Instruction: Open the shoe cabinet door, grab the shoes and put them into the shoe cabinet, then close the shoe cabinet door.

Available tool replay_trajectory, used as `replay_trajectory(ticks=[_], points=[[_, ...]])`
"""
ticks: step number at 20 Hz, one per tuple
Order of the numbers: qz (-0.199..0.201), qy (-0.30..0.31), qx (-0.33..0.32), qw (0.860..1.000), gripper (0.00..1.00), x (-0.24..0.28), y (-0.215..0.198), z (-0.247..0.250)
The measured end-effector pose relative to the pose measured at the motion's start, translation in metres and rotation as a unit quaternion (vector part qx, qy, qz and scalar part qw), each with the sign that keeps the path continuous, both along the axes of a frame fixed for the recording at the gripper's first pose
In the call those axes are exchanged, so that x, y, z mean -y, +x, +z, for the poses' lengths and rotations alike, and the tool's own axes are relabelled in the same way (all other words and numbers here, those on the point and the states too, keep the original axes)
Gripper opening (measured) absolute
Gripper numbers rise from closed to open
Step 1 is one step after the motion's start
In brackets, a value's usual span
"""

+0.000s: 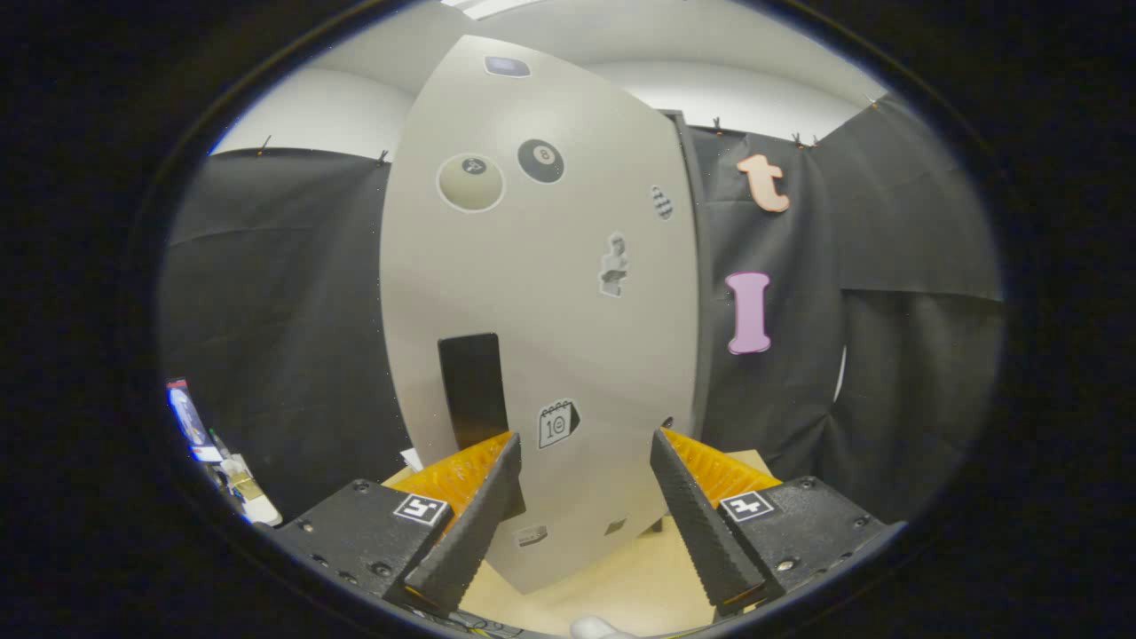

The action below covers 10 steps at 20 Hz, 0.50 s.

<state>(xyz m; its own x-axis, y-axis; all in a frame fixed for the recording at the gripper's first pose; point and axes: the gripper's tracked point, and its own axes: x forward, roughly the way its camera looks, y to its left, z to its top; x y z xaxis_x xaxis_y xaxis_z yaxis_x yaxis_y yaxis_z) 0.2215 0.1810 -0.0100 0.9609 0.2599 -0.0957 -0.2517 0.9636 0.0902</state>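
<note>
A tall pale grey shoe cabinet (541, 293) stands straight ahead of me, its door face covered with several stickers. A dark rectangular handle (473, 389) sits low on the door, just beyond my left finger. My gripper (586, 444) is open, its two fingers spread wide with nothing between them, close in front of the door's lower part. The door looks shut against the cabinet. At the very bottom, between and below the fingers, a small white object (599, 628) pokes into sight, too cut off to identify.
The cabinet stands on a light wooden surface (621, 586). Black cloth walls (284, 311) hang on both sides and behind. Some small clutter (222, 453) lies low to the left of my left finger.
</note>
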Motion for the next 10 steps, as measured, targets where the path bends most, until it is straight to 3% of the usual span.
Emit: replay_trajectory(ticks=[5, 10], points=[[0.012, 0.015, -0.009, 1.000, 0.98, -0.052, 0.029, -0.011], [-0.008, 0.009, -0.007, 1.000, 0.98, -0.062, 0.034, -0.008]])
